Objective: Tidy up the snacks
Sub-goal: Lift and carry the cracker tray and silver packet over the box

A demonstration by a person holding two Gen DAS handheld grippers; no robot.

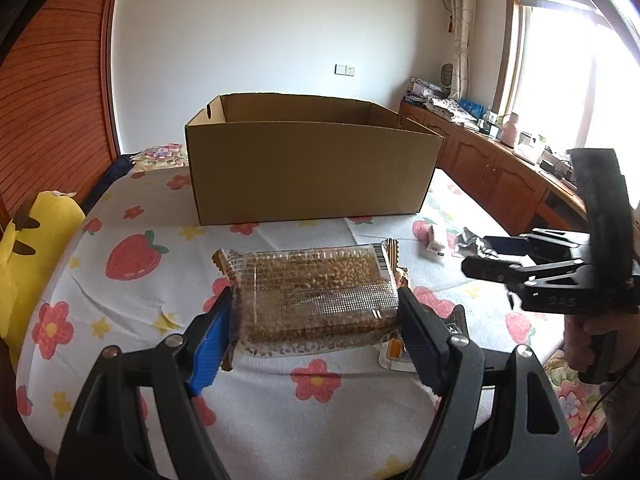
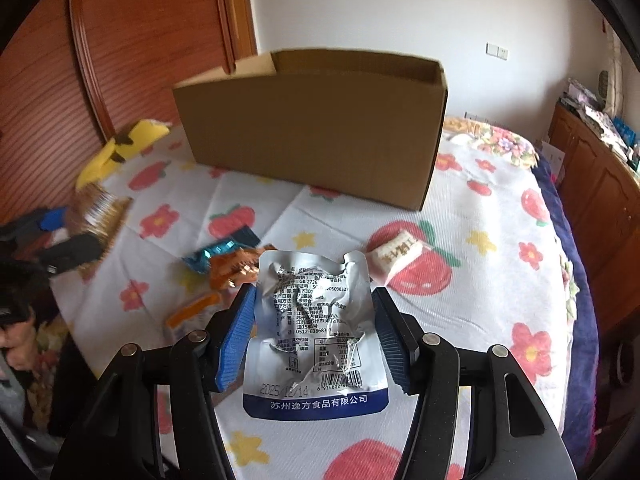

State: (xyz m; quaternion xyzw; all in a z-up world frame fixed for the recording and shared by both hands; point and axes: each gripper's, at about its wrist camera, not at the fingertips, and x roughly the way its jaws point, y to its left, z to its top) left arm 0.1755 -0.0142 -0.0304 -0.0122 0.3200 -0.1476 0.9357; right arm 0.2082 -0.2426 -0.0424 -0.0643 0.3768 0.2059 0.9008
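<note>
At the far left of the bed, a yellow plush toy (image 1: 38,240) lies at the edge of the flowered sheet (image 1: 120,300). Next to it, the left gripper (image 1: 316,324) has its 2 fingers clamped on the short ends of a clear pack of peanut bars (image 1: 316,292), which sits just above the sheet in front of the open cardboard box (image 1: 312,168). A small orange-and-white packet (image 1: 394,354) lies beside the pack's right corner. In the right wrist view, a teal wrapper (image 2: 212,254) and an orange wrapper (image 2: 236,266) lie together on the sheet. Right of them, the right gripper (image 2: 314,332) pinches a silver pouch (image 2: 314,332) by both sides, lifted off the sheet. A pink-and-white snack pack (image 2: 394,260) rests further right, near the box.
</note>
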